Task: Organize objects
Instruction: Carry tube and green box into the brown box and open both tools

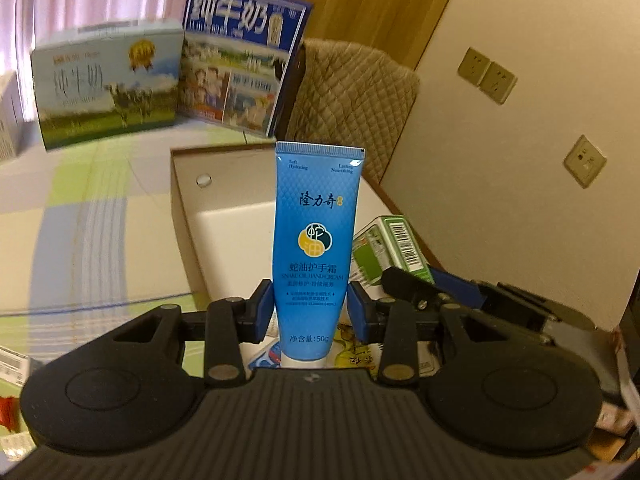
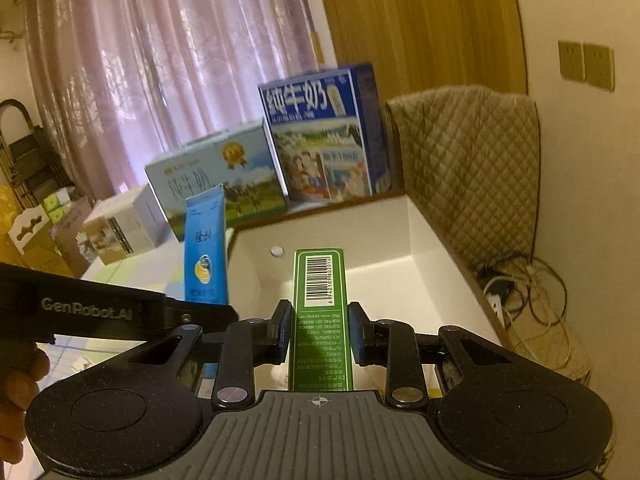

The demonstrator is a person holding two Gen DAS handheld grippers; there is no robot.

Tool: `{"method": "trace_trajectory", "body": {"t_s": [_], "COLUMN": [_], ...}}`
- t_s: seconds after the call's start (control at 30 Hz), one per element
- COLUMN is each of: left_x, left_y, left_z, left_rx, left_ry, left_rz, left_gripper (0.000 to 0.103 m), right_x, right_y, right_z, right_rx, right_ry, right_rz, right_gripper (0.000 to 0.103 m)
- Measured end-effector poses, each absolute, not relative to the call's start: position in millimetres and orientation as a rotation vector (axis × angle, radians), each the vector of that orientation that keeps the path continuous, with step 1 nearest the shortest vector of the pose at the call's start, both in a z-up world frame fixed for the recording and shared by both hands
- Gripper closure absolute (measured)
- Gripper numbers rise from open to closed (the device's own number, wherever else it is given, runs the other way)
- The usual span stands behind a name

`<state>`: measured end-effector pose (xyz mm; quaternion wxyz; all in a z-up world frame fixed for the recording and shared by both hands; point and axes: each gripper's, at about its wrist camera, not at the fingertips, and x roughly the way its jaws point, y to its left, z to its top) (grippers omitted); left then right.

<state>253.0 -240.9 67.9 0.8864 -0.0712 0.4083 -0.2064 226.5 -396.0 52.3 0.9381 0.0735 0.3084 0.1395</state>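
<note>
The left hand-held gripper (image 1: 312, 306) pinches a blue hand cream tube (image 1: 316, 240) near its bottom end, with a blue pad pressed on each side. The tube stands up straight, with its flat crimped end on top and its white cap down by the gripper body. The right hand-held gripper (image 2: 320, 330) pinches a thin green box (image 2: 320, 312) with a barcode on it. The green box points forward, away from the camera. Both things are held up over an open white box (image 1: 188, 200) that sits on the worktop (image 1: 80, 220), which has a cloth with green and blue checks. A small round white thing (image 1: 203, 180) sits on the far inside wall of the white box. In the right wrist view, the tube shows just to the left of the green box, and the two are near but apart. Behind the white box stand two milk cartons, a pale one (image 1: 108, 84) and a blue one (image 1: 240, 56), side by side. A quilted tan cloth (image 1: 352, 100) hangs over something by the wall. Pink curtains (image 2: 160, 60) hang at the back.
</note>
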Motion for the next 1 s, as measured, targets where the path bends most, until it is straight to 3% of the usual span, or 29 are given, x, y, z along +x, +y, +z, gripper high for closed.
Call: {"method": "trace_trajectory", "body": {"t_s": [0.4,1.0], "left_x": [286,295], "left_y": [-251,-254], "left_z": [21,8], "left_rx": [-0.149,-0.123], "left_ry": [0.978,1.018], "left_rz": [-0.338,-0.303], "left_gripper": [0.069,0.069], "right_x": [263,266], "right_y": [-407,-421], "right_z": [15,13], "right_rx": [0.228,0.272], "right_ry": [0.723,0.735], "right_rz": [0.289,0.258], "right_gripper": [0.076,0.076]}}
